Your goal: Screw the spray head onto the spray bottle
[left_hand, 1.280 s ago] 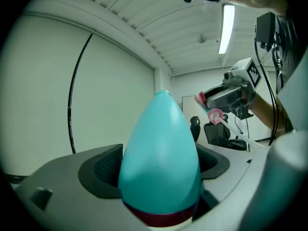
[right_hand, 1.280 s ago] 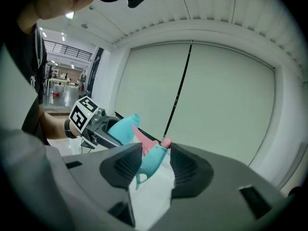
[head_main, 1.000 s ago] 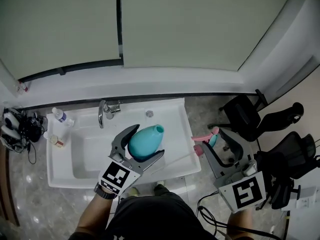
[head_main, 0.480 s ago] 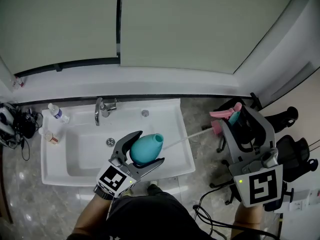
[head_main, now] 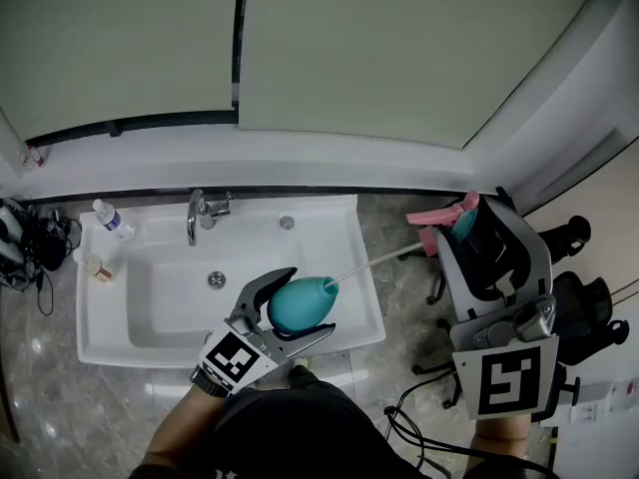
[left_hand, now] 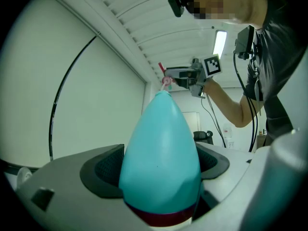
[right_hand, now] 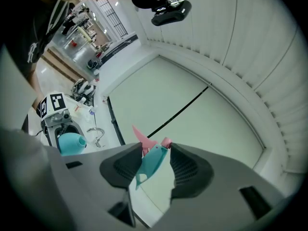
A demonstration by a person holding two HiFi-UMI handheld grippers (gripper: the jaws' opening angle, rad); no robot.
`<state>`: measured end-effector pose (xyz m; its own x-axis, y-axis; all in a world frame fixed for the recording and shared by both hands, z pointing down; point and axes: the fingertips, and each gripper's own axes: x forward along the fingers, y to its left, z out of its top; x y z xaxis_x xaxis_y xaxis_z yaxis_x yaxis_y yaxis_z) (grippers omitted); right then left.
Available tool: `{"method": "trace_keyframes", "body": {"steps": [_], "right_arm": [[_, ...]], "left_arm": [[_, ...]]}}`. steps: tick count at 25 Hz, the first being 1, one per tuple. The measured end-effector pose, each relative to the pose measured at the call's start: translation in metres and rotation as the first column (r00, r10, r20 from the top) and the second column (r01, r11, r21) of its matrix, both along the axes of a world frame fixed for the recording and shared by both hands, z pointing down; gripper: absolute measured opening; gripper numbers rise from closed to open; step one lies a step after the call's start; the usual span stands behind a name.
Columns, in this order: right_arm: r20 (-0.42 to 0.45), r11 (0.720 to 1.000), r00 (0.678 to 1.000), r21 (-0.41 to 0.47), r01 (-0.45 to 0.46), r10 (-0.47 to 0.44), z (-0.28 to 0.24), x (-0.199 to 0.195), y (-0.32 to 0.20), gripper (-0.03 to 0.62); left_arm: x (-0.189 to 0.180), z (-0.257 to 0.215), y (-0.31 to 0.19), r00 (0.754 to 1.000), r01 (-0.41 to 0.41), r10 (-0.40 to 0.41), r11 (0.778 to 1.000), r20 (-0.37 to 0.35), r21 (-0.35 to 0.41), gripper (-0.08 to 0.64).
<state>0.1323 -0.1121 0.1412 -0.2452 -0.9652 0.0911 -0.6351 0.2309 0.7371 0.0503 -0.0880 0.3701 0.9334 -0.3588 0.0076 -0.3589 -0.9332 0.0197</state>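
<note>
A teal spray bottle (head_main: 298, 305) lies level in my left gripper (head_main: 308, 305), whose jaws are shut on its body, with the neck pointing right. It fills the left gripper view as a teal cone (left_hand: 161, 162) between the dark pads. My right gripper (head_main: 467, 220) is shut on the teal and pink spray head (head_main: 449, 224), raised at the right above the floor. In the right gripper view the spray head (right_hand: 152, 161) sits between the pads. Its thin white dip tube (head_main: 379, 262) slants down to the bottle's mouth; I cannot tell whether the tip is inside.
A white sink (head_main: 120, 352) with a chrome faucet (head_main: 200, 218) lies below the bottle. Two small bottles (head_main: 108, 220) stand on its left rim, with cables (head_main: 20, 252) beyond. Black office chairs (head_main: 589, 312) stand at the right. A pale wall fills the top.
My right gripper has risen with the spray head and rolled, bringing the dip tube's end to the bottle's mouth. The left gripper has shifted a little right and nearer with the bottle.
</note>
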Motion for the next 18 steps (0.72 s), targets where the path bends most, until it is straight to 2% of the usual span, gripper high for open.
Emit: {"method": "trace_keyframes", "body": {"steps": [3,5,18], "right_arm": [[-0.133,1.0,0.991,-0.021,-0.002,-0.001,0.011,-0.008,0.003,0.178],[-0.185,1.0,0.983,-0.029,0.008,-0.013,0.017,-0.014,0.004,0.178],[-0.32,0.993,0.94,-0.045,0.112,-0.121,0.051,-0.067,0.009,0.178]], "left_arm": [[0.002,0.0,0.002,1.0,-0.009,0.009,1.0,0.006,0.004,0.43],[0.003,-0.001,0.002,1.0,-0.006,0.006,1.0,0.005,0.007,0.43],[0.007,-0.008,-0.002,1.0,0.012,-0.012,1.0,-0.02,0.003,0.43]]}}
